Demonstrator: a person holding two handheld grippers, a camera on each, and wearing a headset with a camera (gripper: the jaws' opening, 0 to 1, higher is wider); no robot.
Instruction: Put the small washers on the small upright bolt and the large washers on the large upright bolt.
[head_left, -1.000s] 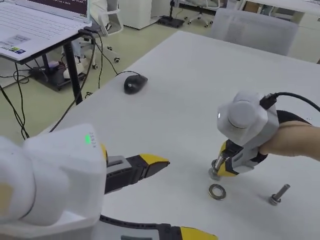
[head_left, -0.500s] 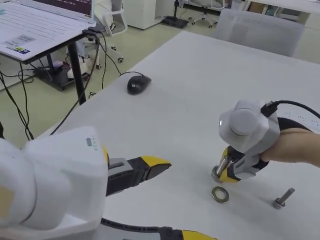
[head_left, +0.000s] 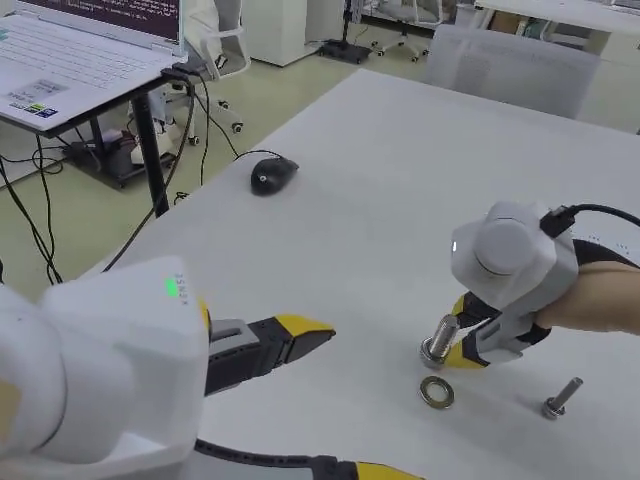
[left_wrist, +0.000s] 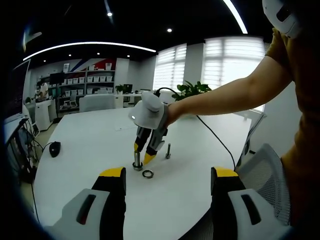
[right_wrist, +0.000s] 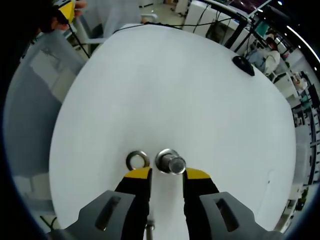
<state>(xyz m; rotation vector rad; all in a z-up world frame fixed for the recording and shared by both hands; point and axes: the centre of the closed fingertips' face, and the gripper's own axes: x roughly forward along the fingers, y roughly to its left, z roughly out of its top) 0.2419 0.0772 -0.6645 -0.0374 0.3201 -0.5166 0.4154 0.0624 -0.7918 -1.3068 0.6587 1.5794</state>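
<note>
The large bolt (head_left: 438, 338) stands upright on the white surface (head_left: 380, 180). At its foot is a ring that we take for a washer already seated, though it could be the bolt's own head. Over the last second the right gripper (head_left: 460, 340) has drawn back a little from the shaft, its fingers slightly spread and holding nothing, so we judge one drop finished. A loose washer (head_left: 436, 392) lies flat just beside the bolt, likely next. The small bolt (head_left: 560, 397) stands further right. The left gripper (left_wrist: 168, 175) hovers well apart, fingers spread wide, empty.
</note>
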